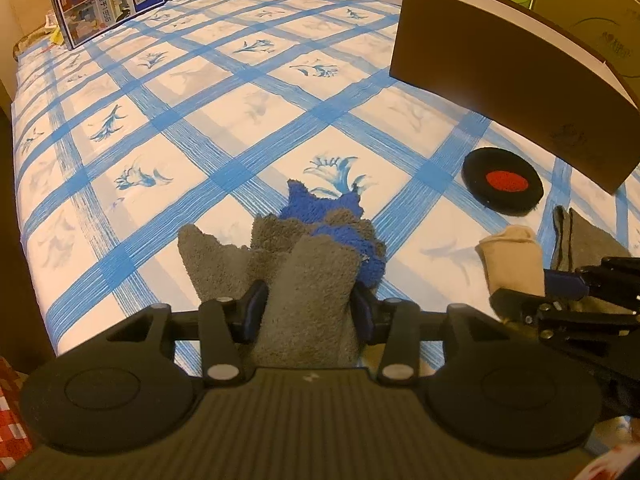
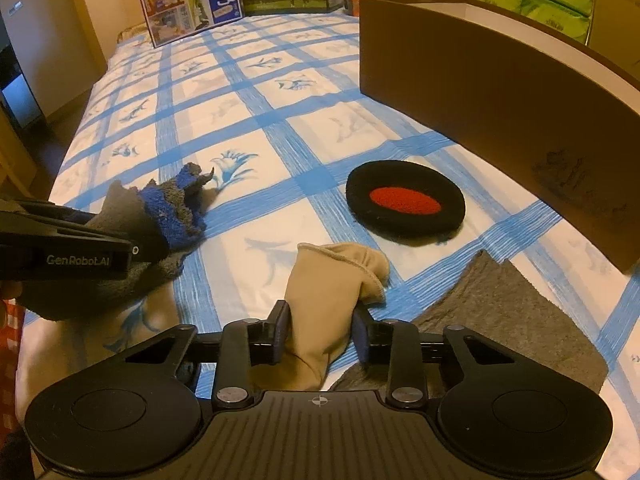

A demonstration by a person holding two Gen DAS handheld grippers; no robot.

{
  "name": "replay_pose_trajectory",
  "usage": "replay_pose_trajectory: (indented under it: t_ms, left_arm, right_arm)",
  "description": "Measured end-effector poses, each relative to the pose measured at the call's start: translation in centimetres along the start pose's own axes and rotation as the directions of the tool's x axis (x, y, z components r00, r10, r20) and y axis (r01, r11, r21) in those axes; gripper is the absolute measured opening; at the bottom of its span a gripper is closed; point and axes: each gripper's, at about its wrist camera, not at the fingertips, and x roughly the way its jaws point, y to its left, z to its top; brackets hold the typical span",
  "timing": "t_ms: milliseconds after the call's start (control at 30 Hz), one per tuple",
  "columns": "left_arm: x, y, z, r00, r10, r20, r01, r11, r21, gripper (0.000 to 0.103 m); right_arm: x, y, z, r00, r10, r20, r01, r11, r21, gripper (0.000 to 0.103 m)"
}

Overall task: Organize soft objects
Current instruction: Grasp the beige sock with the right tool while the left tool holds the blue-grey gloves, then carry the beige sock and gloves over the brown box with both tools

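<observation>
A fuzzy grey and blue sock (image 1: 312, 280) lies bunched on the blue-checked sheet (image 1: 200, 140). It runs up between the jaws of my left gripper (image 1: 310, 304), which stand open with the sock unpinched and just brushing the pads. The right wrist view shows that sock (image 2: 172, 216) and the left gripper (image 2: 132, 250) from the side. My right gripper (image 2: 320, 320) is shut on a beige sock (image 2: 328, 280), gripping it near the middle. The beige sock (image 1: 512, 248) and right gripper (image 1: 520, 290) also show at the left wrist view's right edge.
A round black pad with a red centre (image 2: 448, 216) lies beyond the beige sock. A flat grey cloth (image 2: 500, 308) lies to its right. A tall brown open box (image 2: 480, 92) stands at the right. Printed cartons (image 2: 192, 4) line the far edge.
</observation>
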Motion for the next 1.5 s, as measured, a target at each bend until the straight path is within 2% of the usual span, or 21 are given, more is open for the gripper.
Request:
replay_pose_trajectory:
  t_ms: [367,733,933,1200,1400,1500]
  left_arm:
    - [-0.7,0.0,-0.1,1.0,0.002,0.013,-0.002,1.0,0.004,0.023]
    - [-2.4,-0.3,-0.5,1.0,-0.018,0.019,0.018,1.0,-0.001,0.02]
    - [-5.0,-0.7,0.4,0.996,-0.053,0.068,0.053,0.999,-0.006,0.02]
    - [-8.2,-3.0,4.4,0.979,-0.128,0.16,0.119,0.991,0.069,0.019]
    - [-9.2,-5.7,9.3,0.957,-0.201,0.211,0.164,0.97,0.18,0.02]
    - [-9.6,-7.2,12.3,0.94,-0.236,0.246,0.178,0.955,0.236,0.02]
  right_arm:
    - [-0.4,-0.3,-0.1,1.0,0.021,0.005,-0.021,1.0,0.013,0.014]
    - [-2.5,-0.7,-0.1,0.997,0.062,0.045,-0.064,0.997,0.04,0.012]
    - [-5.1,-1.6,0.3,0.992,0.079,0.097,-0.086,0.994,0.071,0.012]
    - [-9.2,-4.5,2.5,0.979,0.068,0.19,-0.087,0.992,0.095,0.012]
    - [-12.3,-8.1,5.5,0.957,0.055,0.285,-0.084,0.992,0.089,0.012]
    - [-13.5,-10.0,7.4,0.945,0.032,0.325,-0.065,0.994,0.09,0.012]
